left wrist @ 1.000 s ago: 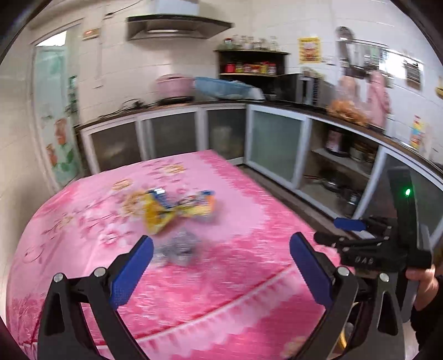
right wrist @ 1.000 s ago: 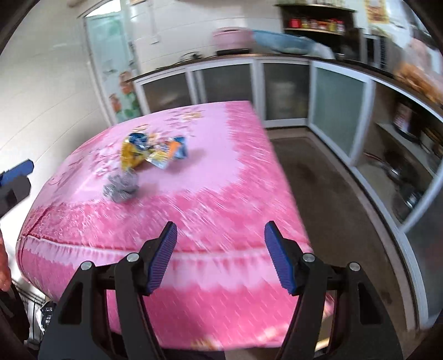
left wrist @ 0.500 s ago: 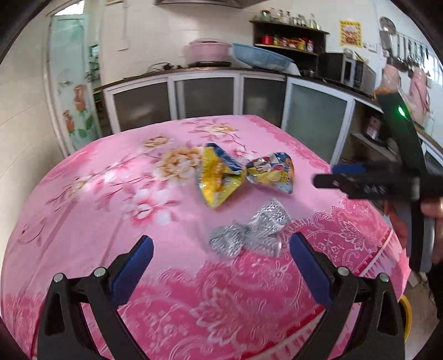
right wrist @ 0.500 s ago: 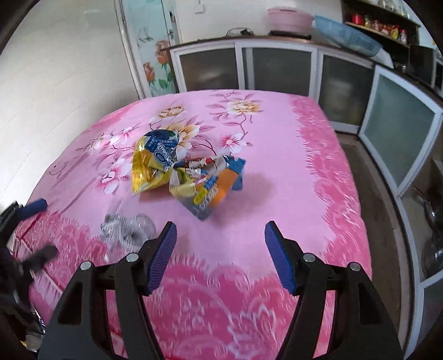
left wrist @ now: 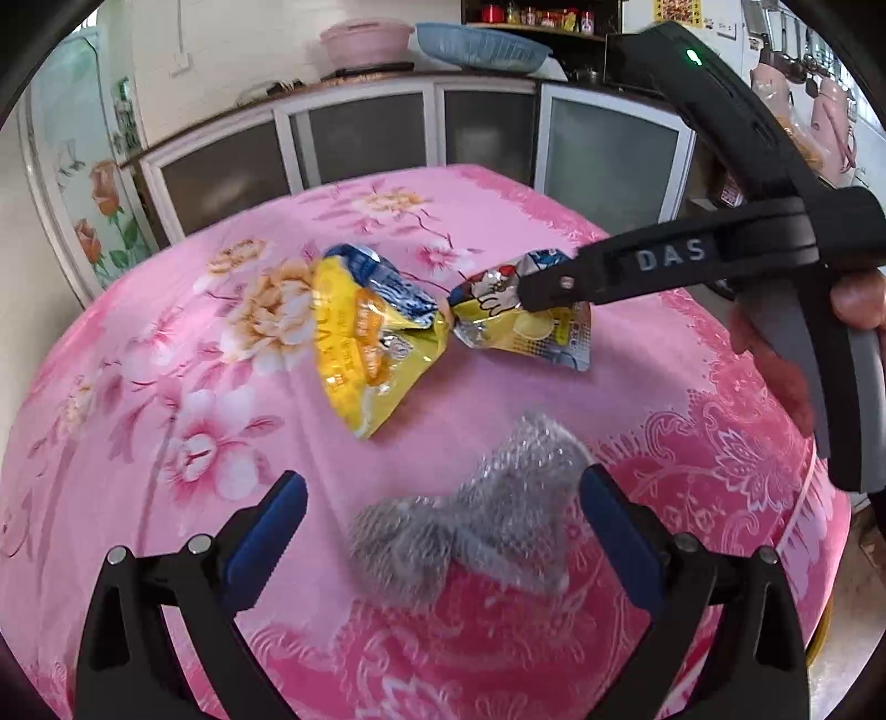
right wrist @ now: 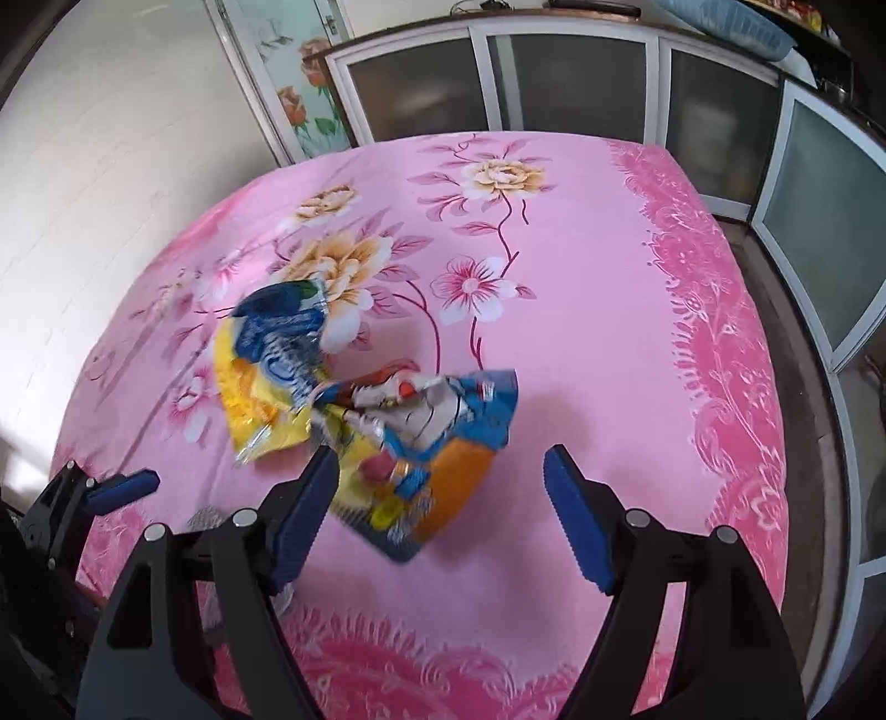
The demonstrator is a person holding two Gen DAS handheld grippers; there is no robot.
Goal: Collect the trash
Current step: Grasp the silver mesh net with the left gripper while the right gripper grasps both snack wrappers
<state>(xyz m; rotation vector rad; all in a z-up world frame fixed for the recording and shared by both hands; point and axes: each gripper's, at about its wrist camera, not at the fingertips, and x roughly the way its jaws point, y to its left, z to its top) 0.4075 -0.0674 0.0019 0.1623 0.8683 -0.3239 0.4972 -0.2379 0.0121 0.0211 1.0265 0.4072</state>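
Three pieces of trash lie on a pink flowered tablecloth. A crumpled silver wrapper lies between the open fingers of my left gripper. A yellow and blue snack bag lies beyond it, also in the right wrist view. A blue and orange snack bag lies between the open fingers of my right gripper. In the left wrist view the right gripper's black body reaches over that bag.
Grey glass-door cabinets run along the back and right walls. A pink pot and a blue basket stand on the counter. The table's right edge drops to a dark floor.
Both grippers have moved in over the table and down toward the trash. The silver wrapper now sits between the left fingers and the blue and orange bag between the right fingers.
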